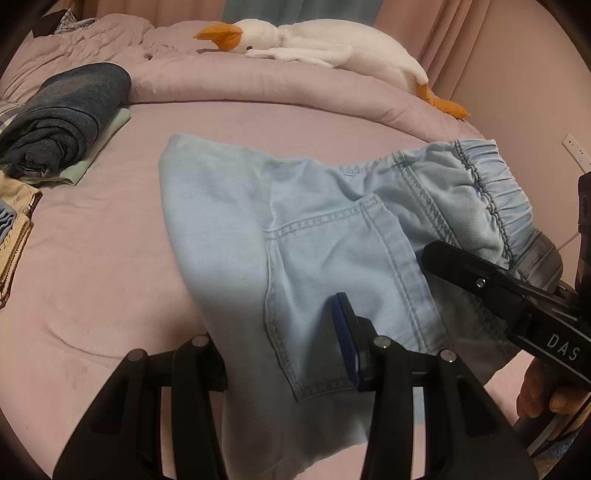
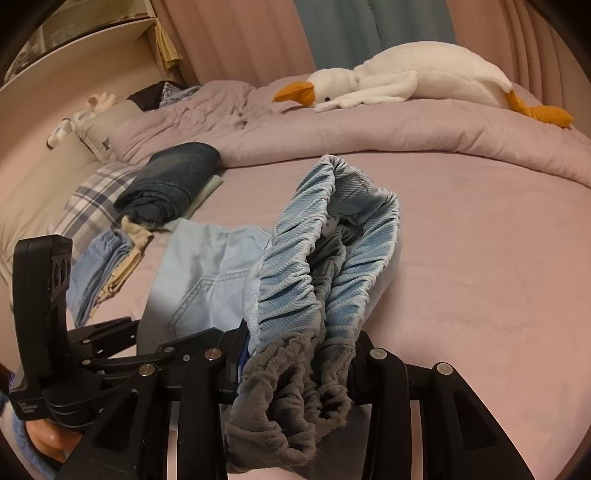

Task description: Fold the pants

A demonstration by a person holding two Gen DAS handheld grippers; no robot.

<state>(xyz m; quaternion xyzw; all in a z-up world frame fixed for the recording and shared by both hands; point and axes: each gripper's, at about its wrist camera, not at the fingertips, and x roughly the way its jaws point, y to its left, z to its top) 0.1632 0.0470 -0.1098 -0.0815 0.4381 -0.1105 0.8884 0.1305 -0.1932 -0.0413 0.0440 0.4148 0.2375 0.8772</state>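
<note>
Pants [image 1: 332, 236] lie on the bed [image 1: 110, 277], long axis running from waistband toward the goose [image 1: 332, 40]. Right tool [image 2: 295, 373] clamps the waistband; left tool [image 1: 280, 354] grips the seat beside it.

Home bedroom, bed [image 1: 110, 258], plush goose [image 1: 314, 40], curtains [image 2: 369, 33]

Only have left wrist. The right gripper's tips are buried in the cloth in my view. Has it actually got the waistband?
Observer: Yes. The waistband is bunched between the jaws of the right gripper.
Operator: Waistband flat or gaping?
Observer: Gaping open, with a white label showing inside.
Operator: Anything beyond the dark folded pile?
Observer: A small plush toy lies near the bed's head.
</note>
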